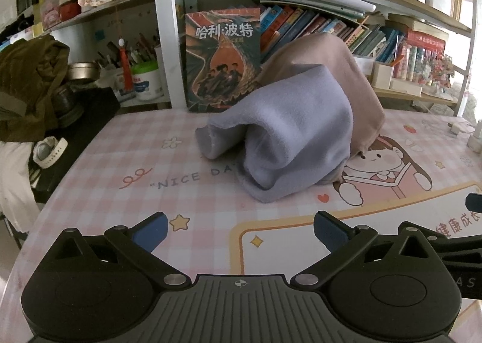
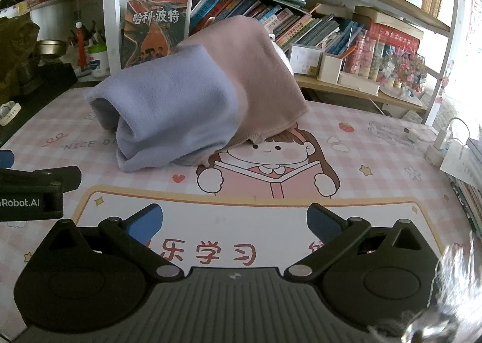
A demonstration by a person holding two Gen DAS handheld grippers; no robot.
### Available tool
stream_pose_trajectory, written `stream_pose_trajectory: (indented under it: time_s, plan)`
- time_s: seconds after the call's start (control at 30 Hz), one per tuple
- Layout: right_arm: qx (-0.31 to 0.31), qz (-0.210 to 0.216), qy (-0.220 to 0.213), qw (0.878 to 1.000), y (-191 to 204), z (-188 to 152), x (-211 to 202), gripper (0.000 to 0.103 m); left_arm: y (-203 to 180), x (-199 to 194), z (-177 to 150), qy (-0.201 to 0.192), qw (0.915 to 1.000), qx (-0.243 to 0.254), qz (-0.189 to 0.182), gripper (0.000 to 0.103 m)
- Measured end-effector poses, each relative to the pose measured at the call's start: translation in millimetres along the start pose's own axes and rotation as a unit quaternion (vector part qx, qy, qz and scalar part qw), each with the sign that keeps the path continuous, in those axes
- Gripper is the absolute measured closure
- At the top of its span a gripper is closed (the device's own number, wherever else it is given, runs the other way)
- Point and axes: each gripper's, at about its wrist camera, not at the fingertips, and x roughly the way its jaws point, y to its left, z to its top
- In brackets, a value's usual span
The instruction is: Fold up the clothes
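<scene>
A lavender fleece garment lies bunched on the desk mat, draped over a dusty pink garment heaped behind it. Both show in the right wrist view, lavender in front and to the left, pink behind. My left gripper is open and empty, low over the mat, well short of the clothes. My right gripper is open and empty, also short of the pile. The left gripper shows at the left edge of the right wrist view.
A pink checked cartoon desk mat covers the desk. A Harry Potter book leans on the bookshelf behind the pile. An olive jacket and a watch lie at left. A charger and papers sit at right.
</scene>
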Motion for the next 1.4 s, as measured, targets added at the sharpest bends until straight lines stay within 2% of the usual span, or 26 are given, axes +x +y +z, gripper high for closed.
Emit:
stream_pose_trajectory:
  time_s: [0.23,0.47,0.7,0.93,1.0,1.03,1.07,1.1,1.13,1.17,1.27,1.4]
  plan:
    - [0.000,-0.001,0.001,1.000,3.8,0.8,0.7,0.000,5.5,4.8,5.0,0.003,0.9998,0.001,-0.018,0.000]
    - [0.022,-0.008,0.013,1.000,6.6,10.2,5.8,0.000,7.4,26.3,21.8,0.002,0.9991,0.011,-0.040,0.001]
    - [0.053,-0.024,0.017,0.998,4.4,23.6,15.1,0.000,5.6,64.9,40.9,-0.008,0.9980,0.003,-0.062,0.001]
    - [0.111,-0.035,0.036,0.993,-15.4,17.3,17.1,0.000,-2.6,115.4,49.6,0.013,0.9980,-0.020,-0.059,0.003]
    - [0.117,-0.035,0.040,0.992,-22.9,12.7,15.9,0.001,-7.2,125.3,51.3,0.014,0.9984,-0.019,-0.051,0.010]
    - [0.121,-0.033,0.043,0.991,-27.4,10.4,15.7,0.001,-9.9,128.5,52.8,0.015,0.9985,-0.020,-0.048,0.019]
    - [0.124,-0.030,0.044,0.991,-32.0,8.5,15.6,0.002,-12.9,128.6,55.1,0.016,0.9984,-0.022,-0.050,0.037]
    - [0.128,-0.025,0.045,0.990,-36.6,7.5,15.9,0.002,-15.9,128.7,57.3,0.016,0.9982,-0.024,-0.052,0.049]
    - [0.132,-0.020,0.046,0.990,-41.2,6.6,16.1,0.002,-18.8,128.8,59.6,0.017,0.9981,-0.026,-0.054,0.069]
    - [0.136,-0.015,0.046,0.990,-45.8,5.8,16.5,0.002,-21.8,128.9,61.9,0.017,0.9979,-0.028,-0.056,0.080]
    - [0.141,0.014,0.046,0.989,-61.5,5.6,19.4,0.002,-30.8,126.0,68.1,0.017,0.9972,-0.034,-0.064,0.085]
    - [0.152,0.069,0.041,0.985,-88.1,6.3,22.5,0.002,-44.0,78.5,68.1,-0.006,0.9929,-0.053,-0.107,0.086]
